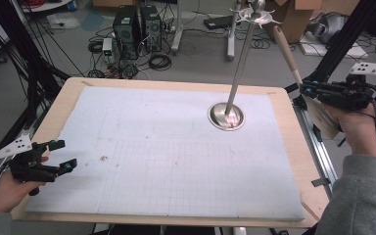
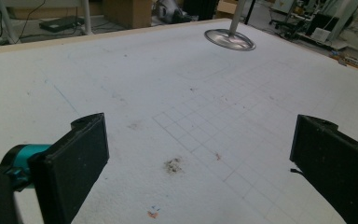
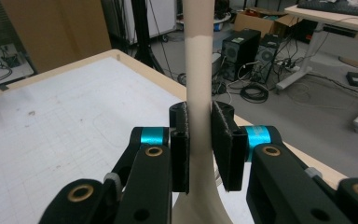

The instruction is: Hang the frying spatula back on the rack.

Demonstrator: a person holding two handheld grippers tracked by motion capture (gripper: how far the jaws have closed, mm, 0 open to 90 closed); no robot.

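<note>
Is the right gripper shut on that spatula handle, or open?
Shut. In the right gripper view, the right gripper's jaws press both sides of the beige spatula handle.

Grey floor (image 1: 205, 63) stretches behind the table, strewn with black cables (image 1: 159, 61). Two dark computer towers (image 1: 137, 24) stand there, with cardboard boxes (image 1: 293, 12) farther right and white desk legs (image 1: 178, 29).

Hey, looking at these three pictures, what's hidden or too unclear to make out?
- Blade end of the beige utensil: right gripper view, cut off by the bottom edge behind the right claw; high view, partly covered by that claw and the hand.
- Top of the metal stand: left gripper view, the pole leaves the top edge.
- Small dark smudge on the white mat: too small and blurred to identify.
- Left claw: open, holding nothing.
</note>
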